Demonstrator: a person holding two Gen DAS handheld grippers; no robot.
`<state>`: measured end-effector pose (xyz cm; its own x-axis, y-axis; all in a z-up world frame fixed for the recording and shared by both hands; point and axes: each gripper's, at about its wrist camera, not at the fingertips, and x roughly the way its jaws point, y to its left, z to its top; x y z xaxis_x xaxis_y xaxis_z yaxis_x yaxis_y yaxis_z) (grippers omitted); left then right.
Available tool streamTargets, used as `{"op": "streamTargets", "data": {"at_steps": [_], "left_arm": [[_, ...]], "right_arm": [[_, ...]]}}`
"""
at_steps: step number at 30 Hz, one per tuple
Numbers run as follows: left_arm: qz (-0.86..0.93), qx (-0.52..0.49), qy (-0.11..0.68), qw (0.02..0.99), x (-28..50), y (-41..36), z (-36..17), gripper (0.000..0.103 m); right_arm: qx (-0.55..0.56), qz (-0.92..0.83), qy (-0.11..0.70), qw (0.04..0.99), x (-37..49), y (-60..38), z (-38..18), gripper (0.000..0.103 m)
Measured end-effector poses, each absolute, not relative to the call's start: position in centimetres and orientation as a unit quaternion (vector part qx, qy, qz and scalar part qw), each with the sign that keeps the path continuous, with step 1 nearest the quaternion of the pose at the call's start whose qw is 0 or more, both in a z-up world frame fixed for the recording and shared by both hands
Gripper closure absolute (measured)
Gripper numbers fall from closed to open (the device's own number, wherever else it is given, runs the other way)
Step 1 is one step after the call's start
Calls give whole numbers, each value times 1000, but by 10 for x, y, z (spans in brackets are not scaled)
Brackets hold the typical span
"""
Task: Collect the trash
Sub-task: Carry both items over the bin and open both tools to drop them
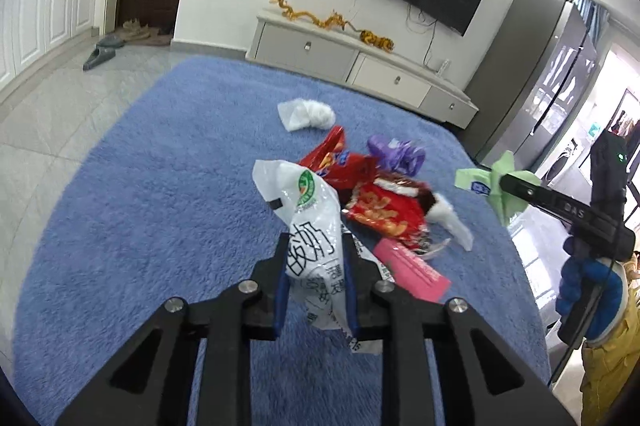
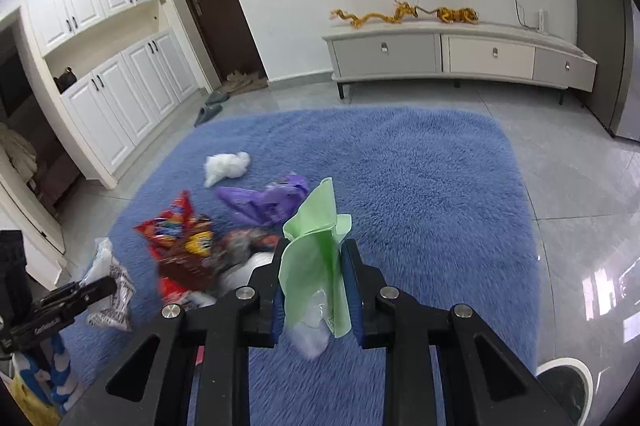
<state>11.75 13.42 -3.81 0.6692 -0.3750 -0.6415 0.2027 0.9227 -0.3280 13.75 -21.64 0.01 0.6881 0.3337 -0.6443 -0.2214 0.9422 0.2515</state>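
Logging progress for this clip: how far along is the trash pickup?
Nothing shows as binned; no bin is in view. In hand: the left gripper is shut on a white bag, the right gripper on a green wrapper. Left on the rug: red wrappers, purple bag, white wad, pink packet.

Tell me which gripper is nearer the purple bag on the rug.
Right, though not by much. The right gripper, shut on the green wrapper, sits just short of the purple bag. The left gripper, holding the white plastic bag, has the red wrappers between.
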Motion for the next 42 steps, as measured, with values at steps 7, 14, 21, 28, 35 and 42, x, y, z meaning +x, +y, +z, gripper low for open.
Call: {"op": "streamTargets", "data": {"at_steps": [7, 14, 21, 28, 35, 42], "left_arm": [[-178, -99, 333, 921, 77, 131, 4, 82], [-214, -76, 301, 926, 45, 102, 40, 82], [-280, -45, 297, 912, 31, 31, 63, 82], [-348, -2, 326, 879, 31, -76, 64, 82], [-404, 47, 382, 830, 47, -204, 34, 82], [-428, 110, 410, 798, 49, -303, -1, 81]], "right_arm": [[80, 162, 314, 932, 62, -228, 45, 80], [89, 130, 268, 951, -13, -266, 77, 80], [108, 36, 234, 965, -79, -337, 87, 80], [163, -51, 249, 953, -106, -409, 55, 79], [231, -92, 294, 923, -111, -463, 2, 79], [270, -114, 342, 893, -95, -508, -45, 78]]}}
